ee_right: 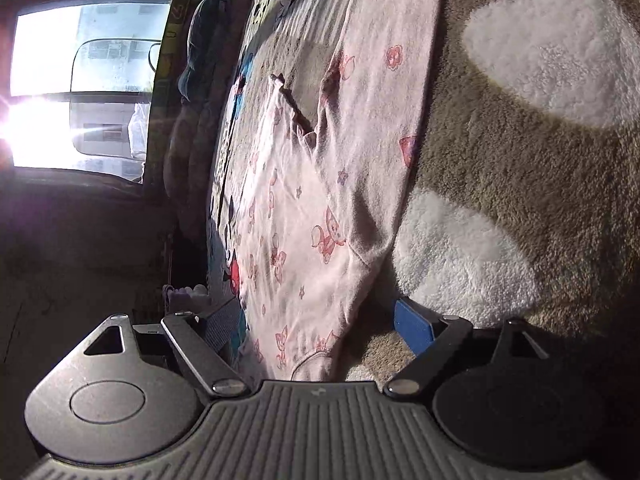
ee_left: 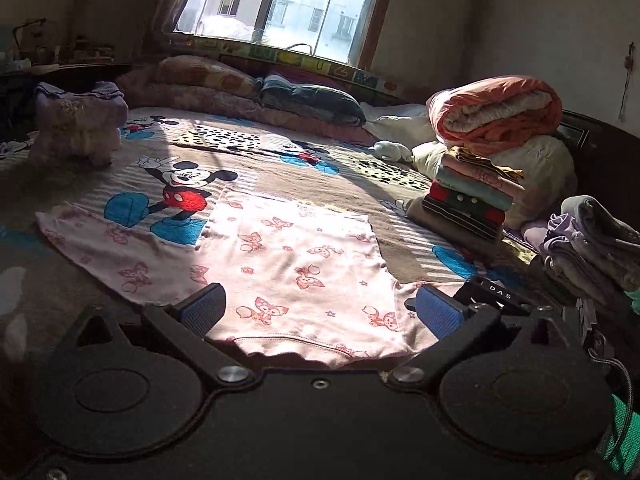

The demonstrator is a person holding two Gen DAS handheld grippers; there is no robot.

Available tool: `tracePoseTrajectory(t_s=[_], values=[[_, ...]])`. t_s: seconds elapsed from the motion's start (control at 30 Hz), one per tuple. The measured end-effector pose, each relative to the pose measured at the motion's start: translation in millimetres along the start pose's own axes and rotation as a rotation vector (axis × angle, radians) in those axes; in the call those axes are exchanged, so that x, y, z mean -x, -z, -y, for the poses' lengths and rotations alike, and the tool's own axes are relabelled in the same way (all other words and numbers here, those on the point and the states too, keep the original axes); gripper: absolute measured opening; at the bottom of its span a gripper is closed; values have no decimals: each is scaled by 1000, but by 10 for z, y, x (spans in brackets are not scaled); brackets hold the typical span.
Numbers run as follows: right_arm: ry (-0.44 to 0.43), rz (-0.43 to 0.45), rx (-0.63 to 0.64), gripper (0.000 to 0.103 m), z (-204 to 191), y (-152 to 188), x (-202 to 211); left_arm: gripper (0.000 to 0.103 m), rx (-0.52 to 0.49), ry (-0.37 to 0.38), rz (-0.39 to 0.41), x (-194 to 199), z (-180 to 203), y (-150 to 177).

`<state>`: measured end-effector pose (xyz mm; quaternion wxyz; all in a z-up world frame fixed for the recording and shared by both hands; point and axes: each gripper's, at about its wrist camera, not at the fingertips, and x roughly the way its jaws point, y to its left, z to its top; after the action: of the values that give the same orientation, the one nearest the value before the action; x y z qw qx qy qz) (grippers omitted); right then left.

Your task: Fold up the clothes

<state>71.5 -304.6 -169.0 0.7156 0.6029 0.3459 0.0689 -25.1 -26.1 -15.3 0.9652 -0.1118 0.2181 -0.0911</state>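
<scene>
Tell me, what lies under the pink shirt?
The pink shirt lies flat on a Mickey Mouse blanket. The print continues beneath it, hidden by the fabric.

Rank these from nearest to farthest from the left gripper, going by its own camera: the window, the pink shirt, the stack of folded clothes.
1. Pink shirt, spread flat right at the left gripper.
2. Stack of folded clothes, farther back on the right.
3. Window, beyond the bed.

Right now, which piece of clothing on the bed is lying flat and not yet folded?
The pink shirt with the butterfly print, spread open before the left gripper; the other clothes sit folded in a stack to its right.
</scene>
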Motion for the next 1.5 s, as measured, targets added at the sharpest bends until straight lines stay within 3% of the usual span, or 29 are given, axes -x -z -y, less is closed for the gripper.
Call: tracePoseTrajectory(t_s=[0.27,0.43,0.5,0.57,0.73,0.9,0.97,1.07,1.3,1.37,1.5], values=[[14,98,-42,82,-36,-62,-159,102,34,-1,18,-22,-108,51],[8,161,-22,62,104,-50,-95,102,51,0,17,-41,-151,72],[-5,179,-27,44,210,-66,-72,102,60,-7,15,-52,-176,78],[-25,192,-38,38,273,-98,-57,102,63,-9,3,-78,-186,85],[-35,186,-4,40,283,-109,-66,102,42,-22,-22,-148,-148,118],[-57,125,133,43,236,16,-32,102,-1,-43,-41,-232,-55,162],[-93,141,127,38,323,41,25,102,-24,-52,-51,-268,-11,181],[-110,176,117,20,422,11,36,102,-54,-68,-65,-319,43,211],[-114,208,184,14,418,20,36,102,-143,-103,-86,-402,196,270],[-108,204,237,7,411,47,55,102,-143,-96,-88,-423,212,244],[-77,208,314,6,345,74,90,102,-113,-61,-103,-550,230,86]])
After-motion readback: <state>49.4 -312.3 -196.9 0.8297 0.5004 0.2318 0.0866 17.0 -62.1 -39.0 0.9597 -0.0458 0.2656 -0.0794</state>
